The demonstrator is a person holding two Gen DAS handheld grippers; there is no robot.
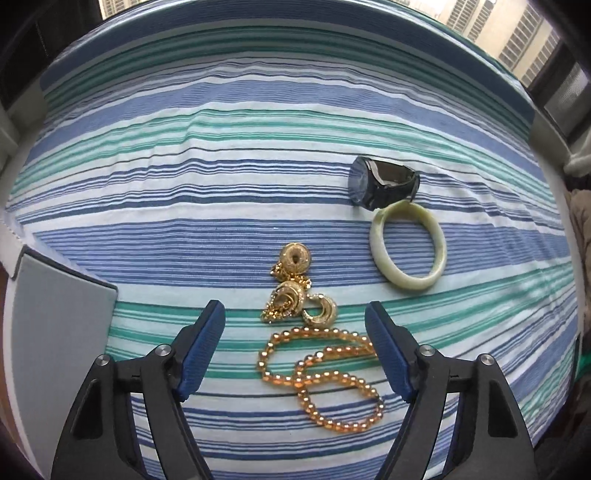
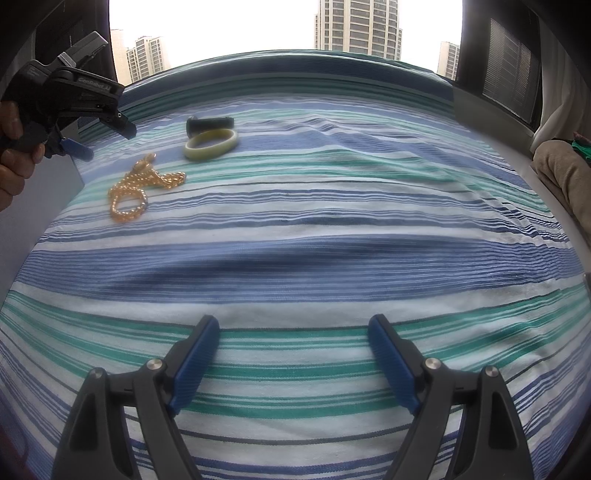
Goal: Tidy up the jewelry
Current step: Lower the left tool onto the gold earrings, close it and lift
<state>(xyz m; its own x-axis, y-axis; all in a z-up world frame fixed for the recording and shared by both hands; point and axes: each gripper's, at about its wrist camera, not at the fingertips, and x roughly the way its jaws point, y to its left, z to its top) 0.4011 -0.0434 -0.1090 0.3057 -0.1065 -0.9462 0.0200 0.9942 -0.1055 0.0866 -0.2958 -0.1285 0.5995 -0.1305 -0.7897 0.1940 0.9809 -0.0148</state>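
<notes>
Left wrist view looks steeply down over its own fingers at the striped sheet – close in, with the gold bead chain right under the lens and the pale green bangle just beyond. Right wrist view sits farther back and shallower, facing across the bed toward the window and towers. Shared ground – the same chain, bangle and dark watch, small at upper left there, with the left gripper above them.

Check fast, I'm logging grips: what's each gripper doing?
Left gripper: open, empty, above the bead chain.
Right gripper: open, empty.
</notes>
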